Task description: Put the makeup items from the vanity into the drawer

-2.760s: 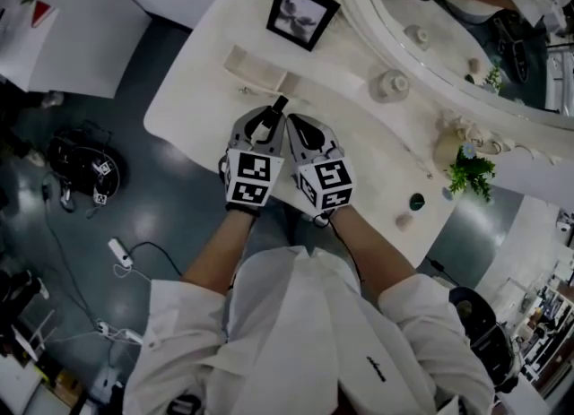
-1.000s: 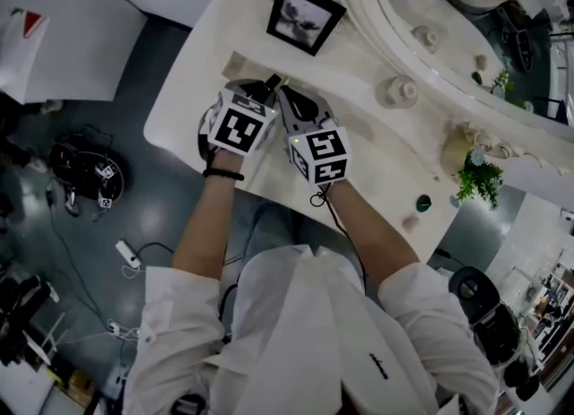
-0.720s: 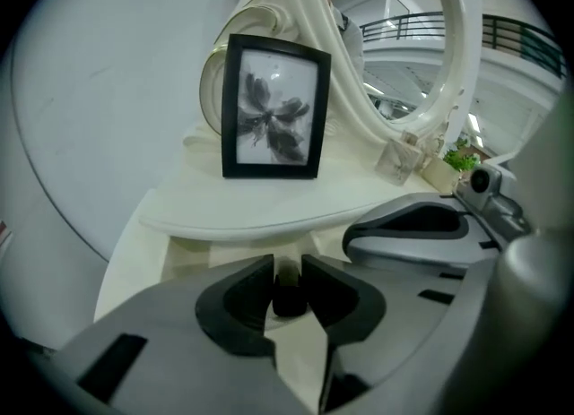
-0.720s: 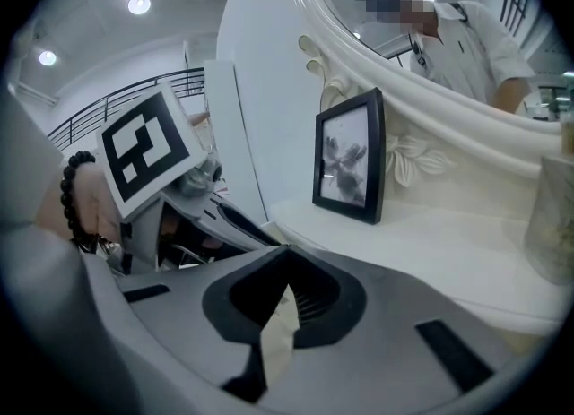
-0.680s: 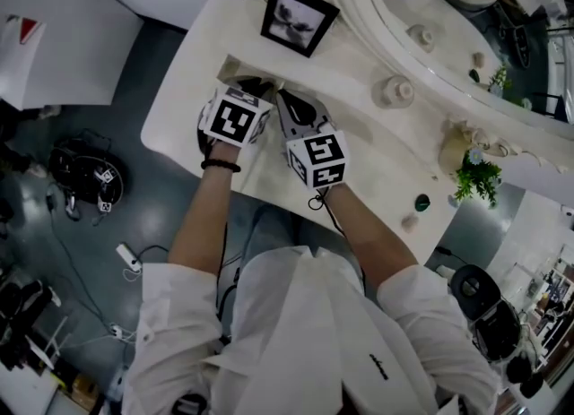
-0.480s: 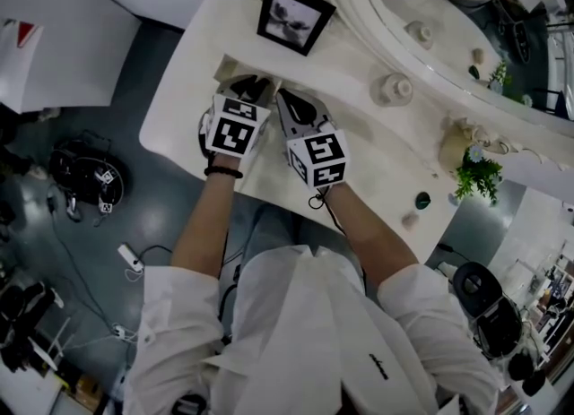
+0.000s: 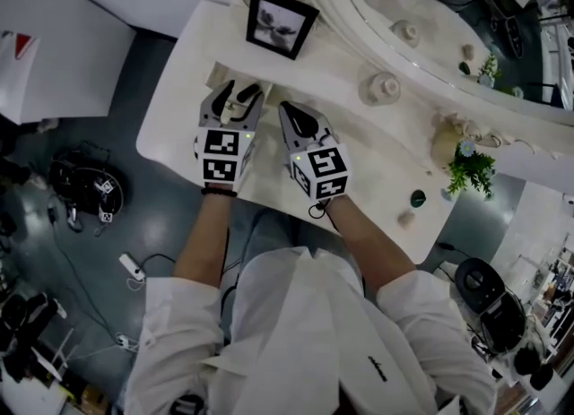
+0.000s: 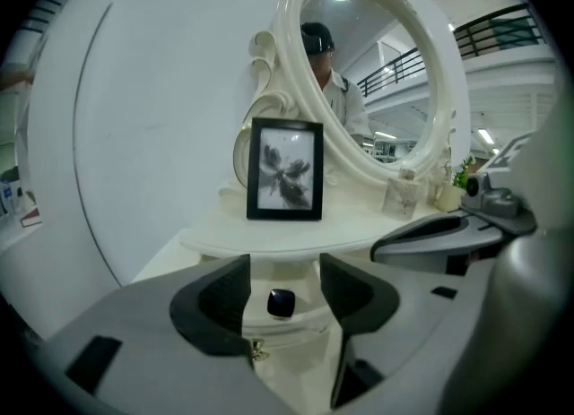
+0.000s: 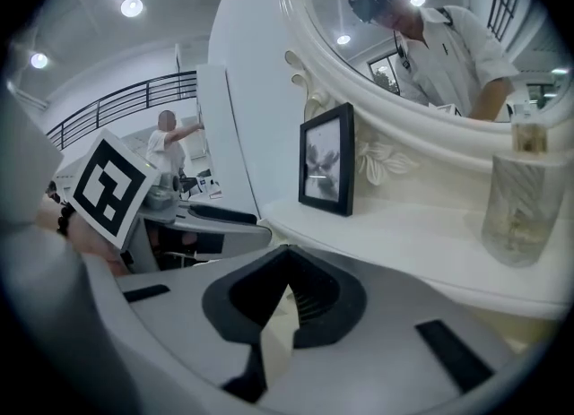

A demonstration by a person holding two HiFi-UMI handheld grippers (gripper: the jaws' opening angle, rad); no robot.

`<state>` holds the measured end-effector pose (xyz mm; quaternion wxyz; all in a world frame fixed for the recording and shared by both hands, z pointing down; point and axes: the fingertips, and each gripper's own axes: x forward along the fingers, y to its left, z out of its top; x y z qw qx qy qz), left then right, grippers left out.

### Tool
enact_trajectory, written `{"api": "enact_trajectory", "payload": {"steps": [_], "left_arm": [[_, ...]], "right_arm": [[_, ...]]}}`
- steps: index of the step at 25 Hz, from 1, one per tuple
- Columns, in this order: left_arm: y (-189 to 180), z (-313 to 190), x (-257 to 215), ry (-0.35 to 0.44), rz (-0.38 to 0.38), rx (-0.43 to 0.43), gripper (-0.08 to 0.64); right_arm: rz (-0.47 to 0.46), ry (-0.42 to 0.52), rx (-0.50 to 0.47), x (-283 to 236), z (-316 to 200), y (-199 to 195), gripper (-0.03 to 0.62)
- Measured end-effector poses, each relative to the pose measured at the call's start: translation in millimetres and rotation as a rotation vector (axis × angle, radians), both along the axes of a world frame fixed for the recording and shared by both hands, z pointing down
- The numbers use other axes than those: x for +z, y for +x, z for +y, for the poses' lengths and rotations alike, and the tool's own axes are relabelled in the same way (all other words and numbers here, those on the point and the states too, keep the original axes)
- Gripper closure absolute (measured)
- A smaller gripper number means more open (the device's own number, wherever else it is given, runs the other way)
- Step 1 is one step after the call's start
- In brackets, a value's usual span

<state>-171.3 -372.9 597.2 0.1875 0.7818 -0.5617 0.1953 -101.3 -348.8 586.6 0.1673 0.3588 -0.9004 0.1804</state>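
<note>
In the left gripper view a small black makeup item [image 8: 281, 302] lies in the open white drawer [image 8: 296, 331] of the vanity, just beyond my left gripper [image 8: 284, 265]. Its jaws are opening and the pads stand clear of the item. From the head view the left gripper [image 7: 235, 91] hovers over the drawer [image 7: 218, 73] at the vanity's front edge. My right gripper [image 7: 289, 111] sits close beside it to the right, shut with nothing between its jaws. In its own view the right gripper [image 9: 285, 252] has its tips meeting.
A black picture frame [image 7: 281, 21] stands behind the drawer on the vanity top. Further right are a white jar [image 7: 381, 89], a small potted plant [image 7: 471, 169], a dark round item [image 7: 417, 198] and a small beige one [image 7: 406, 220]. A large oval mirror [image 7: 448, 28] backs the vanity.
My left gripper has drawn back a little from the drawer and its jaws have spread apart, letting go of the black item. The right gripper has barely moved.
</note>
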Motion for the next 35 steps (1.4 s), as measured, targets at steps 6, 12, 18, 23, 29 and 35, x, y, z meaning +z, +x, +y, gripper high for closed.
{"api": "enact_trajectory", "payload": {"steps": [6,12,18,23,29,35], "left_arm": [[10.3,25.3,-57.6,0.180,0.010,0.014,0.324],[47.3,62.5,-108.4,0.272,0.028,0.085,0.493],[90.8,76.8,-152.3,0.360,0.070,0.177,0.532],[129.9,89.8,-179.2,0.395,0.110,0.238,0.532],[167.3,98.0,-206.4,0.425,0.150,0.295,0.532],[194.4,105.2,-230.1,0.467,0.165,0.333,0.532]], "right_arm": [[-0.032,0.027,0.052,-31.2,17.8,38.7,0.574],[-0.048,0.066,0.127,-72.3,43.8,95.7,0.575],[-0.065,0.147,0.253,-117.4,61.6,162.0,0.574],[-0.069,0.188,0.332,-144.6,83.0,213.7,0.575],[-0.076,0.236,0.429,-173.6,108.4,268.8,0.575],[-0.085,0.263,0.524,-187.7,136.0,317.7,0.575]]}}
